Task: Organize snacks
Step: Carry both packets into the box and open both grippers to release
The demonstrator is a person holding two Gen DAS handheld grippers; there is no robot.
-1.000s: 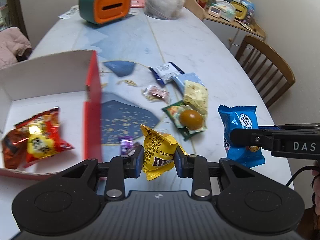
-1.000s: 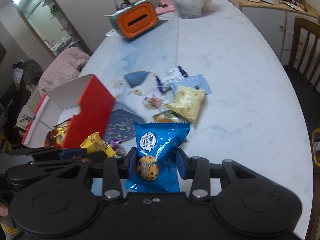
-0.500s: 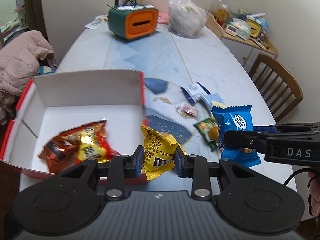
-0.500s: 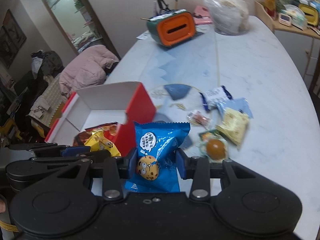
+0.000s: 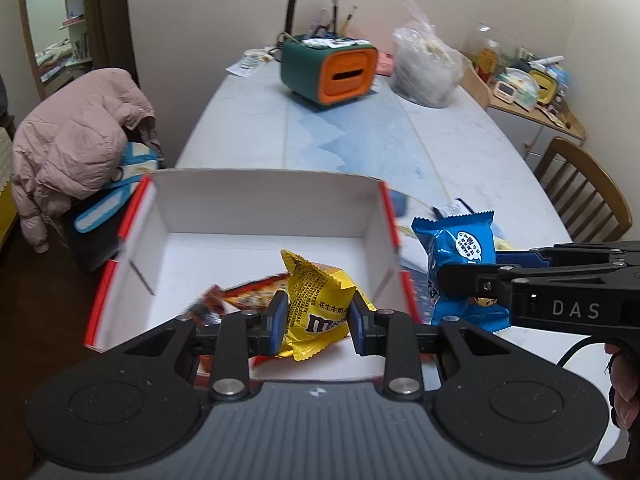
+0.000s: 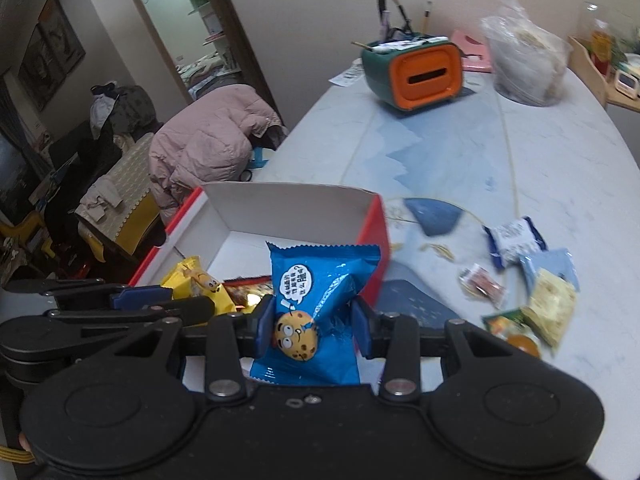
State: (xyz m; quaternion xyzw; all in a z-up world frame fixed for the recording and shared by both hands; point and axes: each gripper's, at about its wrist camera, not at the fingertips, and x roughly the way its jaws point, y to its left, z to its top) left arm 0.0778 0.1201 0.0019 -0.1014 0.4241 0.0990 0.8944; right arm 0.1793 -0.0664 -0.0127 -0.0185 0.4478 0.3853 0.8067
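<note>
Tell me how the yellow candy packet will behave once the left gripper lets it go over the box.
The yellow candy packet looks crinkly and floppy, so it will probably drop flat rather than roll. Held by the left gripper above the red box, it seems light and should land beside the red snack bag.

From the left wrist we look steeply down, close over the open box. From the right wrist we look down likewise, beside it. We share box, table and orange holder.

Black hand-held gripper, blue pads, silver screws, "DAS" lettering.
</note>
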